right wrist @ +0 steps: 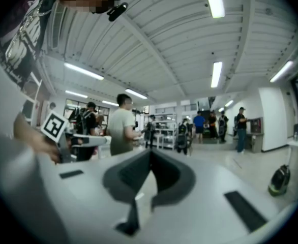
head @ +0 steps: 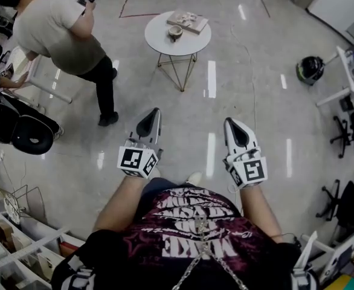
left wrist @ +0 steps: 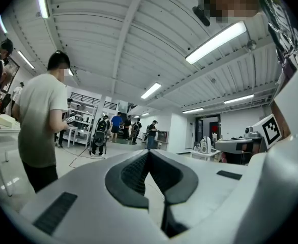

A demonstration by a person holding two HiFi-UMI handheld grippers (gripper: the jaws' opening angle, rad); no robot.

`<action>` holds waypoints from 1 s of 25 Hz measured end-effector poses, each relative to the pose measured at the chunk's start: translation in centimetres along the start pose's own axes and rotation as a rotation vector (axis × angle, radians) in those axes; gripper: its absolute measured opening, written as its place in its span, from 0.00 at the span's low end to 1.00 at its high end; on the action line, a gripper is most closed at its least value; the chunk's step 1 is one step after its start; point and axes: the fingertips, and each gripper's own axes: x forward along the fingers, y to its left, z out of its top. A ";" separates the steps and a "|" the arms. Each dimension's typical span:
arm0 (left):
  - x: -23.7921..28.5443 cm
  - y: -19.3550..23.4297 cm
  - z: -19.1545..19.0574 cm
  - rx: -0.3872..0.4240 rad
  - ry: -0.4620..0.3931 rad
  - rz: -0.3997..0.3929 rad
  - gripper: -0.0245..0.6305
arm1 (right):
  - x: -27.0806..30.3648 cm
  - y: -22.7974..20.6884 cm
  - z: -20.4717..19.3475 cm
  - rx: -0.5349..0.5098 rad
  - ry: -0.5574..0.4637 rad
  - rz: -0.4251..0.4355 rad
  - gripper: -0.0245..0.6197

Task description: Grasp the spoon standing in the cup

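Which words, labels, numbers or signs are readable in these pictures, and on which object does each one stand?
No text is legible for certain.
Black T-shirt: large pale lettering, upside down and distorted, unreadable.
Book on round table: cover too small to read.
Left gripper and right gripper: only square marker patterns, no letters.

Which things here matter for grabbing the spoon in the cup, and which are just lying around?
For the job: cup on the round table; left gripper and right gripper, jaws together, empty. The spoon is too small to make out.
Lying about: helmet; black chair; book-like item beside the cup.
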 end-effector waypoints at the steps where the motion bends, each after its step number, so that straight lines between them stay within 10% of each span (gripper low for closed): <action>1: 0.0 -0.4 -0.1 0.003 -0.001 0.007 0.07 | -0.2 -0.3 0.0 0.002 -0.003 0.007 0.08; 25: 1.8 3.1 -2.4 0.010 0.060 0.055 0.07 | 4.4 -2.1 -2.2 0.062 0.025 0.018 0.08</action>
